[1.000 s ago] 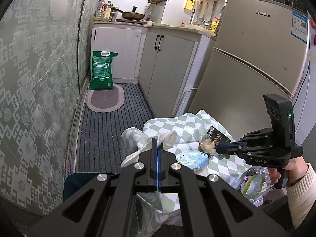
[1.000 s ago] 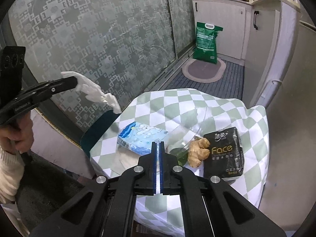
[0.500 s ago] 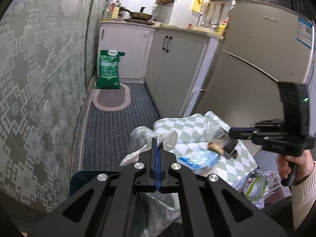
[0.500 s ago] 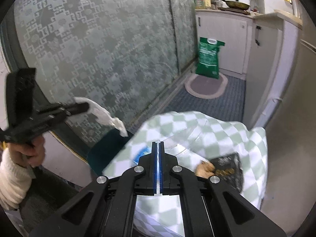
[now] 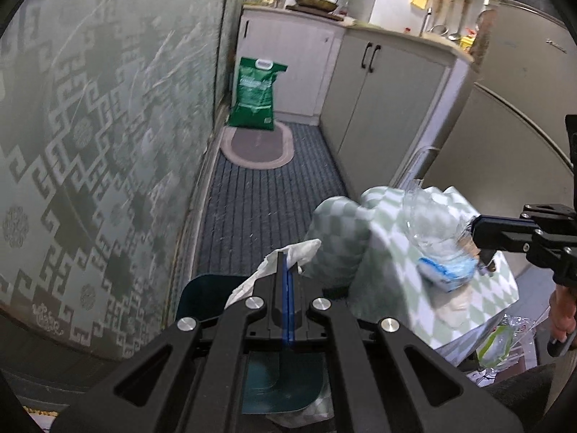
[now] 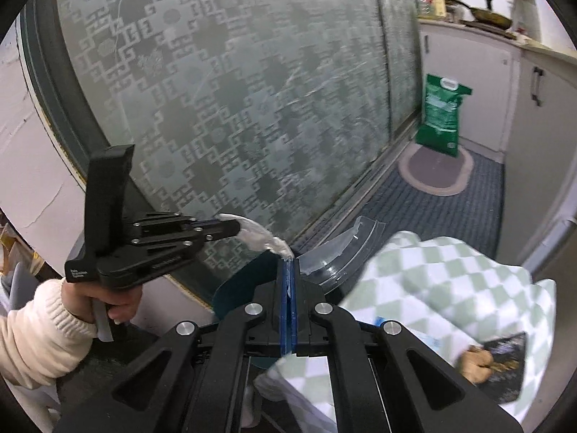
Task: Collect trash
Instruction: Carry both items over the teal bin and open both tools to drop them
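White tissue (image 5: 288,252) is pinched in our left fingers (image 5: 287,270); right fingers (image 6: 288,278) clamp clear plastic (image 6: 342,249), both carried off the bench (image 5: 479,288) as trash.

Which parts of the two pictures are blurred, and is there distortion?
Left wrist view: the checked tablecloth and tissue pack are smeared, the green bag fairly sharp. Right wrist view: tablecloth blurred too. Both views: fisheye curves the cabinets, dark corners.

Green-white checked tablecloth (image 5: 389,238), green sack (image 5: 256,93)
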Available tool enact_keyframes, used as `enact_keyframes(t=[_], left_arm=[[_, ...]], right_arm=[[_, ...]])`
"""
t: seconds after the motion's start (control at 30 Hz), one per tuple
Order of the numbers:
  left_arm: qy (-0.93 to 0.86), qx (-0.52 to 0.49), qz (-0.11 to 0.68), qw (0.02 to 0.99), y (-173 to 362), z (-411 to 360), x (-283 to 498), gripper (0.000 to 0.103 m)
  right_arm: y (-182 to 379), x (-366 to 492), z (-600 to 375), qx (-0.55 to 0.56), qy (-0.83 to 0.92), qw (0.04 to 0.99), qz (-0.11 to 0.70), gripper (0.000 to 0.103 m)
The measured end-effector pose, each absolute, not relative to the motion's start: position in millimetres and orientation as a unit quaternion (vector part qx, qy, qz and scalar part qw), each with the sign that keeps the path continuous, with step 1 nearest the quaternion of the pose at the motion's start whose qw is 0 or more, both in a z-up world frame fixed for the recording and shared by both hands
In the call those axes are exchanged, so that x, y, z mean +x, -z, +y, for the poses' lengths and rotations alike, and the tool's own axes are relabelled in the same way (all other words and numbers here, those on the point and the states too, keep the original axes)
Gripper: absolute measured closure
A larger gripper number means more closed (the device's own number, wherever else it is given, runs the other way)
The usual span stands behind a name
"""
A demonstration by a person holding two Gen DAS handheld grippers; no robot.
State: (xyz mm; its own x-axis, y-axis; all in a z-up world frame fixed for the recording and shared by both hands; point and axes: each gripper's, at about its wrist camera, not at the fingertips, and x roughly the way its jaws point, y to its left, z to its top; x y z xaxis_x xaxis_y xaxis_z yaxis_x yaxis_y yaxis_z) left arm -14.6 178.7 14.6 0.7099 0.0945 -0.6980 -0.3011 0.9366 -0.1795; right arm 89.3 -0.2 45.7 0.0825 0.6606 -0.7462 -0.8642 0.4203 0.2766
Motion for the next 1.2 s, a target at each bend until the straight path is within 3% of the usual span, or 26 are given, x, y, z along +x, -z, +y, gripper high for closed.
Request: enact_keyframes(t=[0.43,0.57,0.87,1.2], left_arm=[[-0.129,-0.142,0.451,0.872,35,204,-9,0.102],[-0.134,-0.15,0.472,0.859,47,211,-10,0.093],[-0.136,-0.143,0.466,0.862,46,219,-19,0.09],[-0.119,-0.14,0.485,0.855,53,217,-19,0.073]], right_arm=[[7,71,65,-0.128,-0.542,0.666,0.496,0.102],[26,72,78,-0.128,-0.531,0.651,0.527,0.102],[54,76,91,-0.132,-0.505,0.636,0.569,0.102],[86,65,106,-0.171,-0.484,0.613,0.601,0.102]])
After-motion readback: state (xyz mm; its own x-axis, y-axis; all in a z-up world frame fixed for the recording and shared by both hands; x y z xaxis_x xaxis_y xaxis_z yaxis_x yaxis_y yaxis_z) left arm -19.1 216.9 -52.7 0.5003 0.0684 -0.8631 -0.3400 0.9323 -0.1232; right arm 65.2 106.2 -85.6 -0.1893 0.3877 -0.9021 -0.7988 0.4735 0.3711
